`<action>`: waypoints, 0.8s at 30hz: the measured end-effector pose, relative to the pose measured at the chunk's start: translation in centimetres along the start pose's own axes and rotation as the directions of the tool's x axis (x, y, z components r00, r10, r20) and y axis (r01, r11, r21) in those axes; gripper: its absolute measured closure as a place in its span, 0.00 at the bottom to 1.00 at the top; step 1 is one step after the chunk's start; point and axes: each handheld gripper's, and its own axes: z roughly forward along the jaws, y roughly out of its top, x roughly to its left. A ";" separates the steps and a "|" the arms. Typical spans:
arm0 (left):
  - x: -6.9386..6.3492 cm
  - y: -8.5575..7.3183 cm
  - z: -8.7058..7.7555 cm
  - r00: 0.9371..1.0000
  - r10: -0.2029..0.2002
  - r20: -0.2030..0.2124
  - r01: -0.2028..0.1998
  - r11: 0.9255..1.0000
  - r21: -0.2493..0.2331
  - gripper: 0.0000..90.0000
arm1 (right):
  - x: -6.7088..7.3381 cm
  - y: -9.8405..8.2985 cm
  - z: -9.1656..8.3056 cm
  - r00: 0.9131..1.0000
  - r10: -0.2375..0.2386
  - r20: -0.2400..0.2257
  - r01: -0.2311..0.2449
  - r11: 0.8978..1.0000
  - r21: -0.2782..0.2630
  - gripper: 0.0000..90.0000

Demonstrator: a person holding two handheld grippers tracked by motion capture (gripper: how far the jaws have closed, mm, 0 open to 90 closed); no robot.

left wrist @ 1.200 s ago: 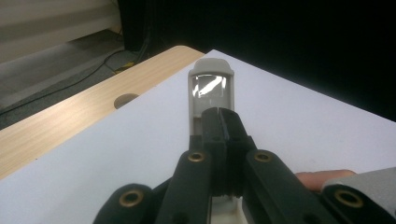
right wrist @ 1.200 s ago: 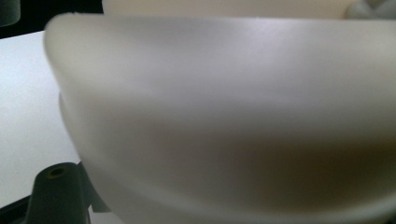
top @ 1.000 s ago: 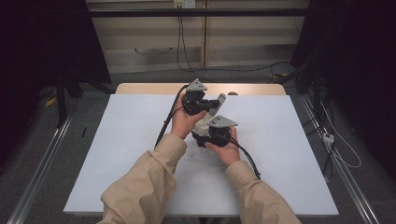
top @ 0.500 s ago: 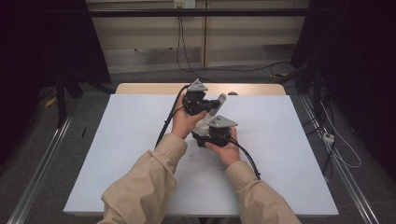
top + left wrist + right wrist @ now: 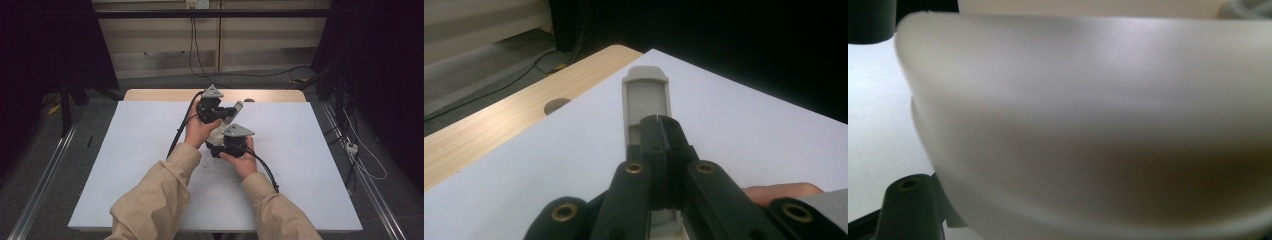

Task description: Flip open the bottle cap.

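A pale grey, oblong plastic piece (image 5: 645,97) with a rounded end is pinched by the left gripper (image 5: 659,131) and right gripper (image 5: 226,142) above the white surface (image 5: 310,165).

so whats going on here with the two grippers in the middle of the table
A person works both grippers on one pale plastic piece above the white table. The left gripper is shut on its flat grey end, which juts out past the jaws. The right gripper is shut on the rounded whitish part, close to that gripper's camera.
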 end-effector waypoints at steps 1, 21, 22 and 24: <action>0.0 0.0 0.0 1.000 -0.001 0.001 0.001 1.000 -0.001 1.00 | 0.0 0.0 0.0 1.000 0.000 0.000 0.000 1.000 0.000 0.21; 0.0 -0.2 0.4 1.000 0.002 0.006 -0.002 1.000 0.002 1.00 | 0.0 0.0 0.0 1.000 0.001 0.000 -0.001 1.000 -0.001 0.21; 0.0 -0.2 0.4 1.000 0.001 0.007 -0.002 1.000 0.003 1.00 | 0.0 0.0 0.0 1.000 0.000 0.000 0.000 1.000 -0.001 0.21; 0.0 -0.2 0.4 1.000 0.003 0.007 -0.003 1.000 0.004 1.00 | 0.0 0.0 0.0 1.000 0.000 -0.001 0.000 1.000 -0.001 0.21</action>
